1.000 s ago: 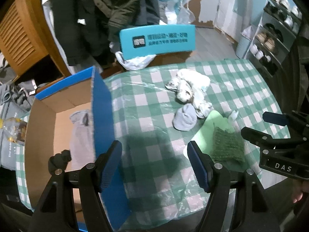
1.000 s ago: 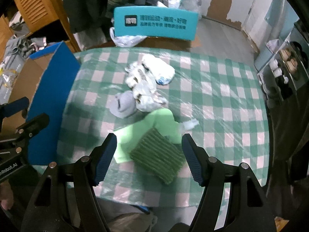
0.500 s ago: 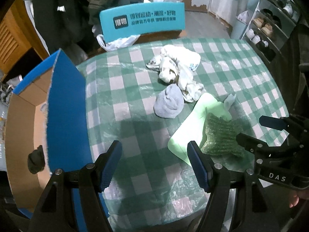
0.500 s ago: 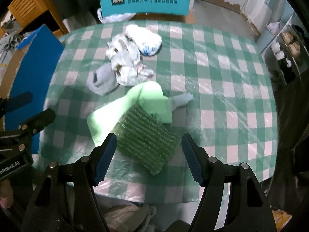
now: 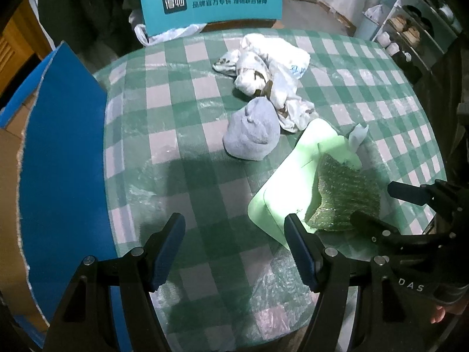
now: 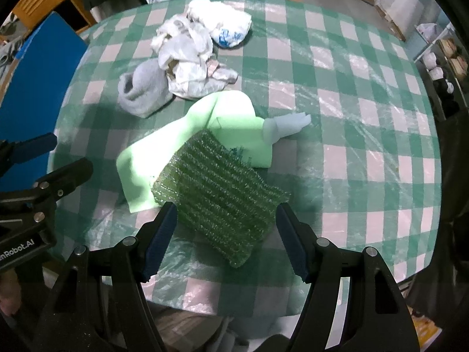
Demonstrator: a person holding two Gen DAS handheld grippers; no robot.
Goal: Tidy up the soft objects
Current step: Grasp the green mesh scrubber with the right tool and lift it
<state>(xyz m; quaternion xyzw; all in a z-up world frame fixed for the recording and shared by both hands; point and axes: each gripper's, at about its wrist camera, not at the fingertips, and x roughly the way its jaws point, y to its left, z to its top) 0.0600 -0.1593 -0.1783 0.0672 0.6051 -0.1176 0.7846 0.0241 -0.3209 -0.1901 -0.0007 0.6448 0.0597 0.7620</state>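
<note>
Through the left wrist camera I am seeing the left gripper [image 5: 234, 246] hanging wide apart over bare checked tablecloth [image 5: 187, 117], gripping nothing. A grey sock [image 5: 252, 135] is lying ahead, touching a heap of white cloths [image 5: 269, 67]; the blue box [image 5: 61, 161] is standing at the left.

Through the right wrist camera, the right gripper [image 6: 225, 234] is spreading wide around the green knitted cloth [image 6: 219, 193], pads apart from it. The cloth is lying partly on a pale green sheet [image 6: 228, 117].
</note>
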